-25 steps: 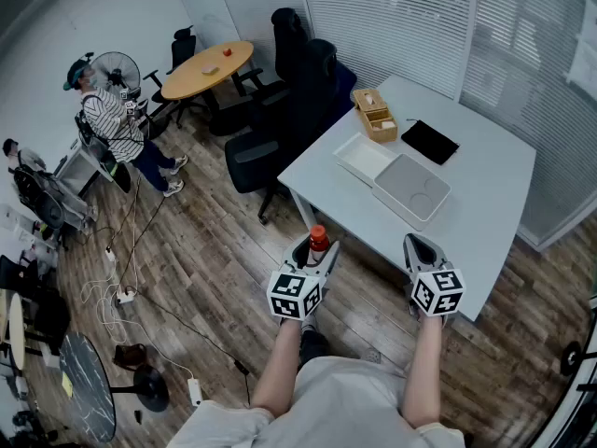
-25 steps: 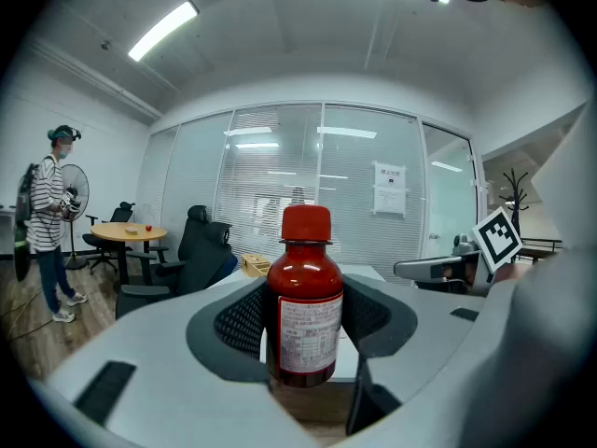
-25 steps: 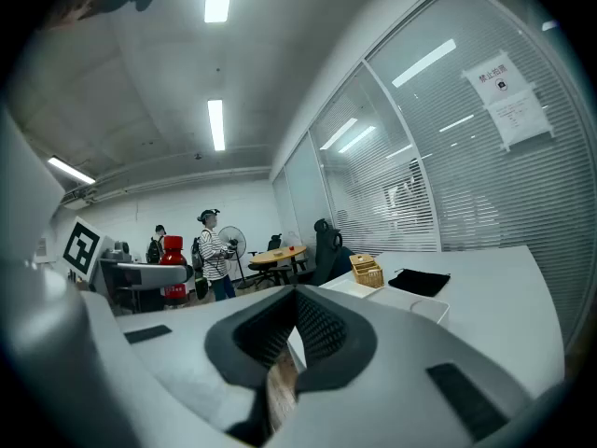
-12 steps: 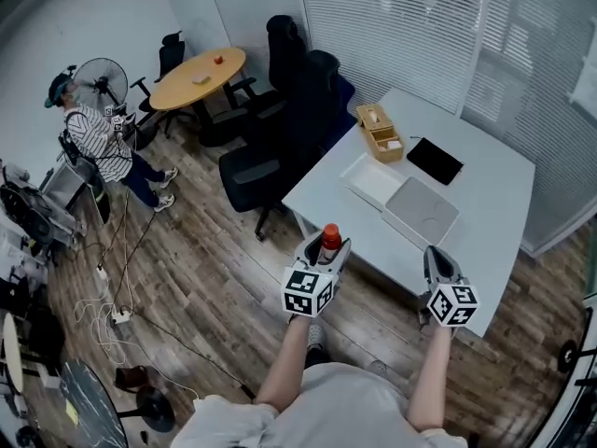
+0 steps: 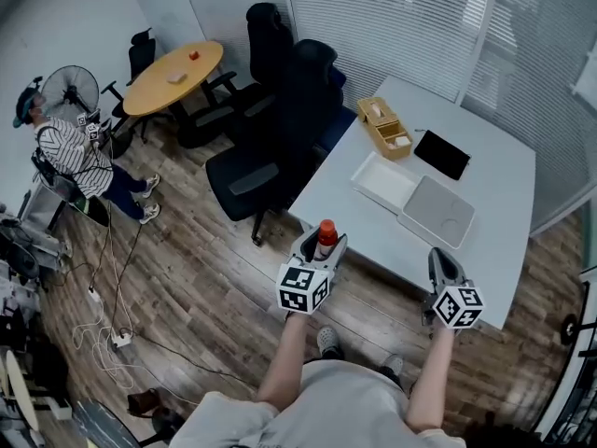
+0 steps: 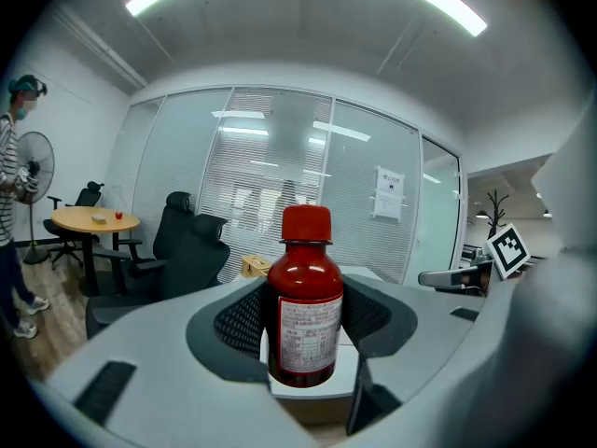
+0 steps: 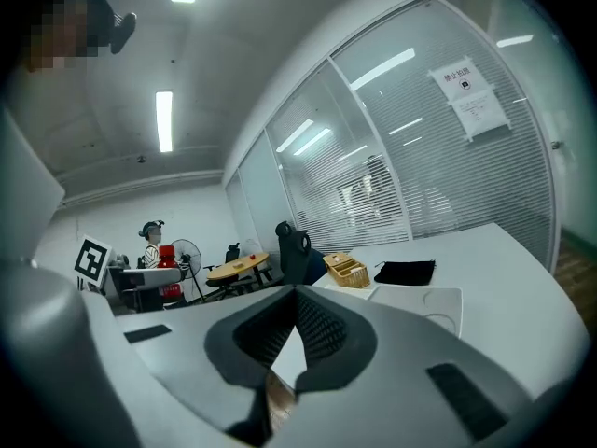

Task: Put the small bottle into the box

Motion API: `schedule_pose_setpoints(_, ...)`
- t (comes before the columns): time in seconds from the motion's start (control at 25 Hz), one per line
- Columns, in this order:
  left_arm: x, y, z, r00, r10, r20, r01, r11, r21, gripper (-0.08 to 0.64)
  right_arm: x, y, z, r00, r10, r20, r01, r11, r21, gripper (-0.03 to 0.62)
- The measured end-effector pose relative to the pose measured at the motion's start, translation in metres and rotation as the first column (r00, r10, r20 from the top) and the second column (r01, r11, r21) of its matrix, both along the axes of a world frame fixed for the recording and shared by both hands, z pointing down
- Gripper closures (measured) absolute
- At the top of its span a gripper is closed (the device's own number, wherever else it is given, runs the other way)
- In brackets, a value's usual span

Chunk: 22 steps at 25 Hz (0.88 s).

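A small red bottle (image 5: 325,235) with a red cap and a white label stands upright between the jaws of my left gripper (image 5: 321,241), which is shut on it. In the left gripper view the bottle (image 6: 304,311) fills the middle of the jaws. It hangs just before the near edge of the white table (image 5: 504,185). On that table lies a shallow white box (image 5: 383,181), open, with a grey lid (image 5: 437,212) beside it. My right gripper (image 5: 443,261) is shut and holds nothing, over the table's near right corner; its jaws (image 7: 297,329) meet.
A wooden box (image 5: 384,127) and a black pad (image 5: 441,153) lie further back on the table. Black office chairs (image 5: 270,129) stand at the table's left side. A person in a striped top (image 5: 70,152) stands far left near a fan and a round wooden table (image 5: 174,76). Cables lie on the floor.
I have stepped closer to the table, and both grippers moved forward with me. The bottle stays held in the left gripper. The person at the left shifted further left in view.
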State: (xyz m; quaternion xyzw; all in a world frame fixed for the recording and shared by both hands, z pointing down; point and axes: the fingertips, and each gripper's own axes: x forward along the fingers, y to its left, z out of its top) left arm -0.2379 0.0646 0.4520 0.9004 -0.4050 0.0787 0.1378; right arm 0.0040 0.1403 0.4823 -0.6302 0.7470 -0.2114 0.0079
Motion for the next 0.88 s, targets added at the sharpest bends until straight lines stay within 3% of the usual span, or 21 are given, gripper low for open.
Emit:
schedule_pose_setpoints(0.32, -0.042, -0.034, 0.018, 0.999, -0.015, -0.039, 0.013, 0.999, -0.041, 0.324, -0.007, -0.009, 0.01, 0.997, 0.073, -0.028, -0.074, 0.996, -0.059, 0.575)
schedule_pose_setpoints(0.88, -0.064, -0.083, 0.049, 0.997, -0.07, -0.022, 0.068, 0.996, -0.056, 0.324, -0.007, -0.082, 0.036, 0.998, -0.001, -0.061, -0.004, 0.997, -0.081, 0.575)
